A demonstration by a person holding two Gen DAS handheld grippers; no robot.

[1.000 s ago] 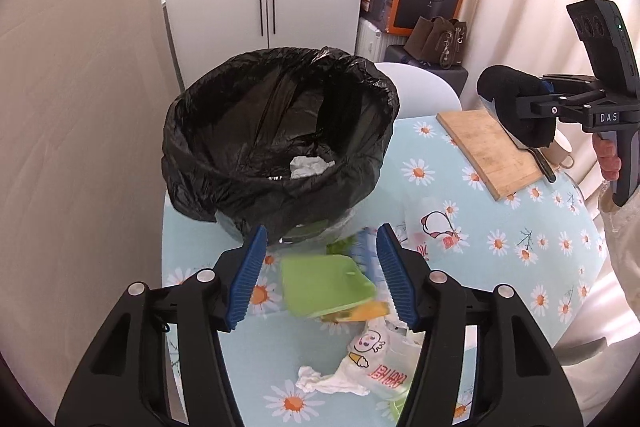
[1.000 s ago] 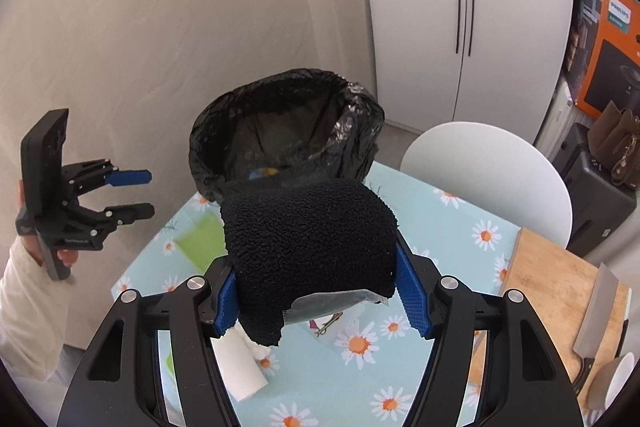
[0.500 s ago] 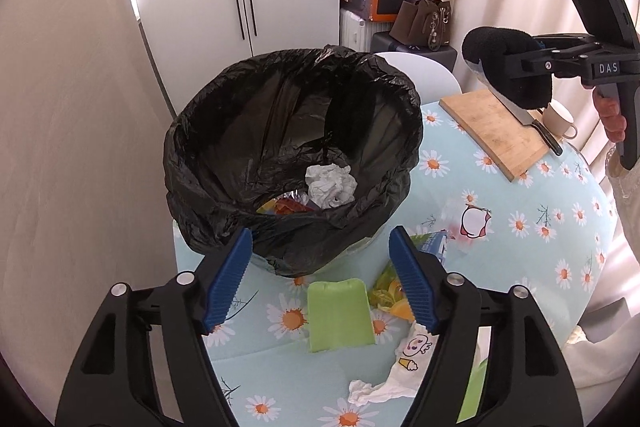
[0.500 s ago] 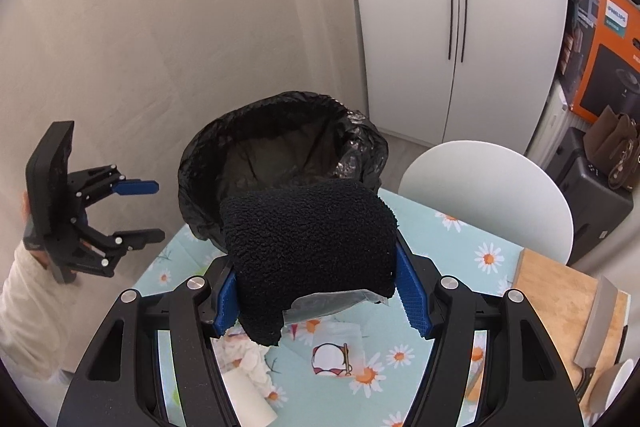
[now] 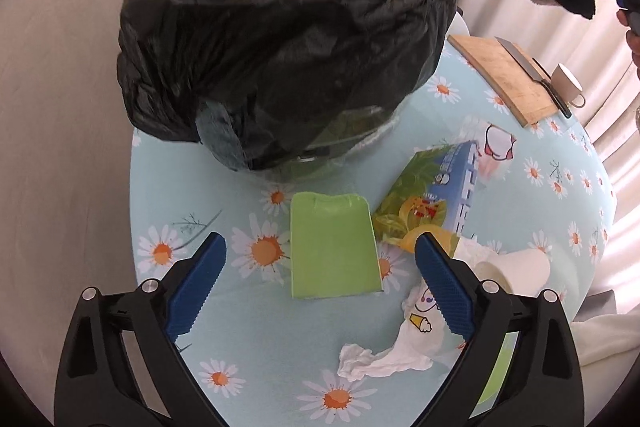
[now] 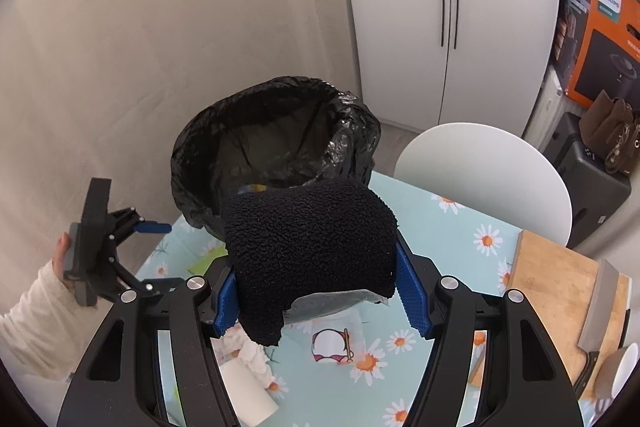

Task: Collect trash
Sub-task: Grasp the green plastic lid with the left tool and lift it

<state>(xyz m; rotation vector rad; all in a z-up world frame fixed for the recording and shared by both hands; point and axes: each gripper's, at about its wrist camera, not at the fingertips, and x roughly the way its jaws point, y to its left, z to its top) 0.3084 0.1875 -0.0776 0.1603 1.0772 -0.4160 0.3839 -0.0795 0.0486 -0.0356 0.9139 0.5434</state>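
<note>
While the left gripper (image 5: 320, 263) hangs above the round table with its daisy-print cloth (image 5: 248, 355), its blue-padded jaws are spread wide and hold nothing. Between them lies a flat light-green packet (image 5: 334, 247), near the foot of the bin lined with a black plastic bag (image 5: 280, 39). Just beside the packet sit a blue-and-yellow printed carton (image 5: 436, 195), a crumpled white wrapper with a cartoon print (image 5: 400, 343) and a white paper cup on its side (image 5: 516, 267). The right gripper (image 6: 316, 291) is clamped on a black fleecy cloth (image 6: 308, 243), held in the air near the bin's rim. A wooden cutting board (image 5: 504, 75) carries a cleaver (image 5: 532, 71).
</note>
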